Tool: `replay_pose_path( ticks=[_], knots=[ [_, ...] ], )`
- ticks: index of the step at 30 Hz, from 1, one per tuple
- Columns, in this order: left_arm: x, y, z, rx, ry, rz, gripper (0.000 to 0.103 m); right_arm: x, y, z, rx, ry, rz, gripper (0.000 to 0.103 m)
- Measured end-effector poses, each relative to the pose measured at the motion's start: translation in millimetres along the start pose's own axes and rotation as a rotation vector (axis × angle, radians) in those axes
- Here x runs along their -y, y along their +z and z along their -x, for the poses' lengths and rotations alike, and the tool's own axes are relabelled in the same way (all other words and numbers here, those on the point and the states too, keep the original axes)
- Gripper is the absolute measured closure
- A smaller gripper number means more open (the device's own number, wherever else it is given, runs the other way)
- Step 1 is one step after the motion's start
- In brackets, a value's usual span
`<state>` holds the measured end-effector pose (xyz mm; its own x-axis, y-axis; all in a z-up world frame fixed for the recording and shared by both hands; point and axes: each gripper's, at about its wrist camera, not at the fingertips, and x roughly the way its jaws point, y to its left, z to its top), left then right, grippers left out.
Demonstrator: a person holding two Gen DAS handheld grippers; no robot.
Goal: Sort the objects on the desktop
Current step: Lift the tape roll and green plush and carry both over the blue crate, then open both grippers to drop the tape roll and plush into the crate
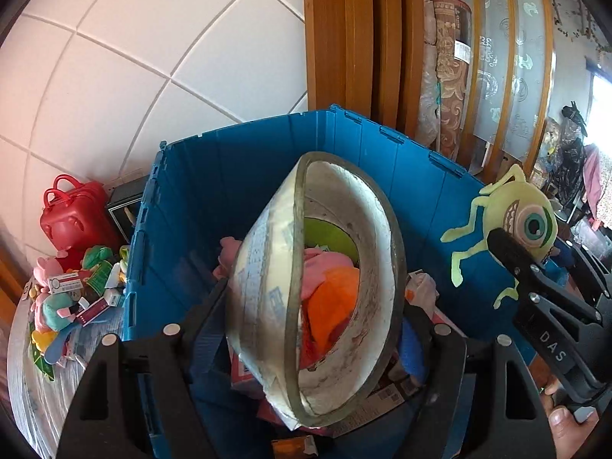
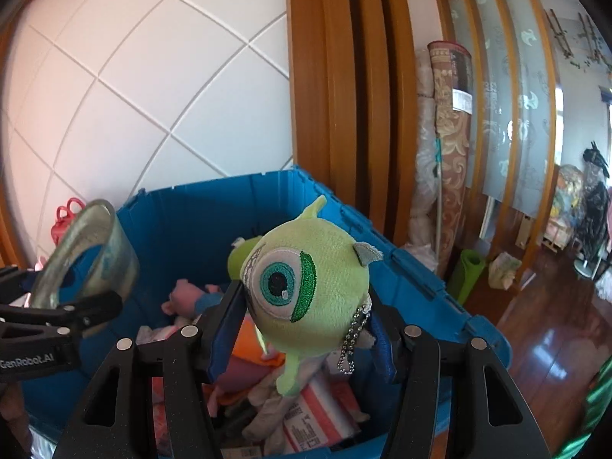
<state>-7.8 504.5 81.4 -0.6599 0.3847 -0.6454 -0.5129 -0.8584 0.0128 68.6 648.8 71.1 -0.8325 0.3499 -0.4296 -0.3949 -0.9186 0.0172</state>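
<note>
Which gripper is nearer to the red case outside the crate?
Left. The left gripper, holding the tape roll, is on the red case's side; the right gripper is farther.

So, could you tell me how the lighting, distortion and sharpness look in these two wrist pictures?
Left wrist: strong fisheye bends the wall tiles; the window at far right is blown out; the tape roll is sharp. Right wrist: the same curving on the door frame; glare on the wooden floor; the green plush is crisp.

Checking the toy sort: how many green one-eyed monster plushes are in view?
2. One green one-eyed plush is clamped in the right gripper above the blue crate; a second green plush peeks out behind it inside the crate. Others may be buried.
</note>
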Motion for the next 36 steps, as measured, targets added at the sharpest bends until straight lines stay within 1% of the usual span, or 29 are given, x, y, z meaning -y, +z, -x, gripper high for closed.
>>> replay_pose_path(
  ticks=[2, 4, 5, 7, 9, 11, 13, 15, 17, 20, 22, 25, 36],
  knots=[
    [-2.9, -1.4, -3.8, -0.016, -0.011, 0.011, 0.026, -0.3, -0.5, -6.7, -0.013, -0.013, 0.013, 0.045],
    [-4.7, -3.2, -7.1, -0.028, -0.006, 0.021, 0.026, -1.0, -0.7, -11.9, -0.027, -0.018, 0.021, 0.044],
    [-4.8, -4.2, -8.4, -0.031, 0.003, 0.023, 0.025, -1.1, -0.2, -13.5, -0.032, -0.015, 0.022, 0.042],
    [-5.9, -4.2, -10.7, -0.050, 0.006, 0.030, 0.025, -2.0, -0.1, -14.9, -0.037, -0.017, 0.024, 0.033],
    [-8.7, -5.1, -10.1, -0.046, 0.000, 0.043, 0.024, -2.8, 0.7, -13.8, -0.034, -0.024, 0.029, 0.015],
    [-9.8, -6.6, -3.9, -0.005, 0.021, 0.045, 0.022, -2.0, 1.6, -11.4, -0.026, -0.032, 0.030, 0.010],
    [-10.0, -8.2, 3.8, 0.031, 0.024, 0.036, 0.016, -0.7, 1.8, -7.8, -0.022, -0.036, 0.025, 0.009],
    [-9.9, -9.4, 8.1, 0.049, 0.025, 0.023, 0.010, 1.1, 1.1, -5.9, -0.026, -0.044, 0.020, 0.001],
    [-9.4, -8.3, 8.6, 0.053, 0.038, 0.014, 0.009, -0.2, 1.6, -3.7, -0.031, -0.048, 0.020, 0.001],
    [-9.5, -9.8, 8.5, 0.045, 0.027, 0.012, 0.009, -3.8, -0.7, 1.0, -0.050, -0.059, 0.026, 0.000],
    [-11.1, -9.5, 9.6, 0.045, 0.026, 0.013, 0.009, -6.4, -1.2, 4.5, -0.069, -0.083, 0.033, 0.000],
    [-12.7, -11.7, 13.3, 0.050, 0.026, 0.008, 0.009, -8.1, -0.9, 11.5, -0.069, -0.109, 0.041, 0.000],
    [-19.1, -18.9, 21.4, 0.054, 0.023, 0.013, 0.009, -11.4, -1.7, 14.4, -0.095, -0.120, 0.035, 0.000]
  ],
)
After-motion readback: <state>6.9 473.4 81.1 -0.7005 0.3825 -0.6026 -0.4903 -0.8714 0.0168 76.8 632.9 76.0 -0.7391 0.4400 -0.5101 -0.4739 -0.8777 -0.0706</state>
